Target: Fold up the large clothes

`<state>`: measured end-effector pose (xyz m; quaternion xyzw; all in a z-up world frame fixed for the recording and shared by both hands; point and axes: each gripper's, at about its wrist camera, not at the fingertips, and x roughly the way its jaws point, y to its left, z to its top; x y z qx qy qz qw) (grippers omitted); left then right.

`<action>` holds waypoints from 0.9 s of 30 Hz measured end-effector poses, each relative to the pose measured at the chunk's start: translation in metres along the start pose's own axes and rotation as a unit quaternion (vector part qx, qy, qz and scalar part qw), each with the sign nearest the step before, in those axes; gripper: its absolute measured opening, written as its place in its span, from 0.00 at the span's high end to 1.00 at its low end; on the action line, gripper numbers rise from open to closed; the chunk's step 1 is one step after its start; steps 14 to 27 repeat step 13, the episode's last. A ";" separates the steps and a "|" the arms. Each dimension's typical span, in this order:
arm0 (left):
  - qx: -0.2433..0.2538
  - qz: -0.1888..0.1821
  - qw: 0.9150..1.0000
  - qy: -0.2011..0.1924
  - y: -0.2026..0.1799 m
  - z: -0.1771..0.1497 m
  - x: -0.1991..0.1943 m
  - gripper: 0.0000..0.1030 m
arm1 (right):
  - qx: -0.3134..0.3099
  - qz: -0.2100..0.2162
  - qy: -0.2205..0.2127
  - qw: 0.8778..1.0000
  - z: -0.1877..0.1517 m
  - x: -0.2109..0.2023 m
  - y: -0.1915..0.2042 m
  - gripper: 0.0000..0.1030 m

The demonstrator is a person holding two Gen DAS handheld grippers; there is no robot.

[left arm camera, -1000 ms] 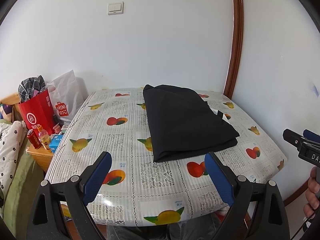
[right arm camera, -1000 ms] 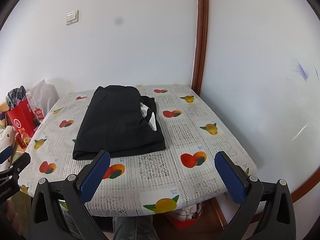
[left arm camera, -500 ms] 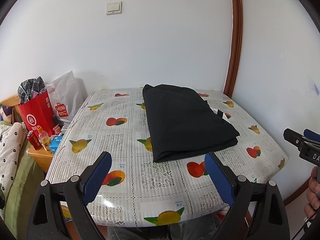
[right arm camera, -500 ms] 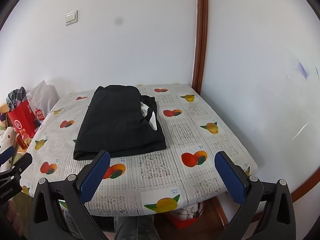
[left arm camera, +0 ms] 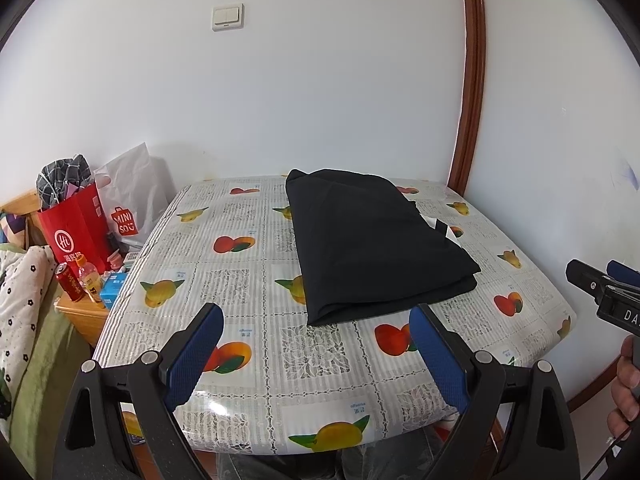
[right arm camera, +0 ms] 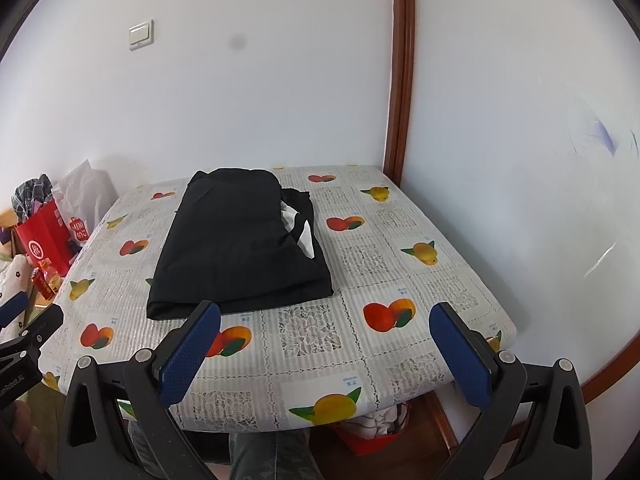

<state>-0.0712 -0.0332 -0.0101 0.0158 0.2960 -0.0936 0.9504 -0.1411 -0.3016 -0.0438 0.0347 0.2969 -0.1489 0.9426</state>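
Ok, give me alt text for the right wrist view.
A folded black garment lies on a table with a fruit-print cloth in a white-walled corner. The open right hand-held gripper is in the foreground, holding nothing.

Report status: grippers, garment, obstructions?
Left gripper open, right gripper open, both empty. Black garment folded on table. Nothing in the way.
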 end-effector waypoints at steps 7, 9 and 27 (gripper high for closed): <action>-0.002 -0.002 1.000 0.000 -0.001 0.000 0.000 0.09 | 0.000 0.003 0.002 1.000 -0.001 0.000 -0.001 0.01; -0.002 -0.001 1.000 0.000 -0.001 0.001 0.001 0.09 | 0.000 0.004 0.001 1.000 -0.001 0.000 0.001 0.01; -0.005 -0.004 1.000 0.000 0.000 0.004 0.002 0.09 | -0.001 0.004 0.001 1.000 0.002 0.001 0.000 0.01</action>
